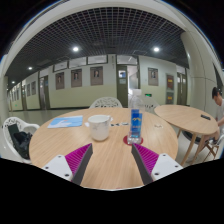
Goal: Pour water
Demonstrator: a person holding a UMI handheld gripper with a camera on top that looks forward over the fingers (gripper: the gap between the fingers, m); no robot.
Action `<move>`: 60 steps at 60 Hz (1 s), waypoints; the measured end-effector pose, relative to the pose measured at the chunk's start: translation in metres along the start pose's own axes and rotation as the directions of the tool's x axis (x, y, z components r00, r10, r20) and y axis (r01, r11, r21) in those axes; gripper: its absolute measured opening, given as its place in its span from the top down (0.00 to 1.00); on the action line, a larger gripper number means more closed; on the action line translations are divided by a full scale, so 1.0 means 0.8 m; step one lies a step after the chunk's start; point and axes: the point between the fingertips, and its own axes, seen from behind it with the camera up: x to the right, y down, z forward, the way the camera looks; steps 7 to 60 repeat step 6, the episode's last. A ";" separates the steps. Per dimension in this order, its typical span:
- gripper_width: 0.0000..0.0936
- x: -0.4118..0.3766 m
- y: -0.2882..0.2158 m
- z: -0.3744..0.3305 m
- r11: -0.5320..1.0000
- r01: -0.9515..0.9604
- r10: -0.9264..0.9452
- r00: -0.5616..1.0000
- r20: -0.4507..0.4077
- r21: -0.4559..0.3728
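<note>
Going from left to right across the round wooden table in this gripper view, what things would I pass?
Flat blue paper or booklet → white ceramic mug → clear plastic water bottle with a blue label. The hand-held gripper is open, nearer than all three, holding nothing.

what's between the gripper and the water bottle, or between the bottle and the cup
Nothing visible. The gripper is open, and only bare table lies between its fingers and the water bottle just ahead. The white cup stands left of the bottle, apart from it, with an empty gap between them.
</note>
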 end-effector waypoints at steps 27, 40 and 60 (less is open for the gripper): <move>0.09 -0.032 0.013 -0.044 0.999 -0.034 0.033 0.999 0.022 0.012; 0.09 -0.032 0.013 -0.044 0.999 -0.034 0.033 0.999 0.022 0.012; 0.09 -0.032 0.013 -0.044 0.999 -0.034 0.033 0.999 0.022 0.012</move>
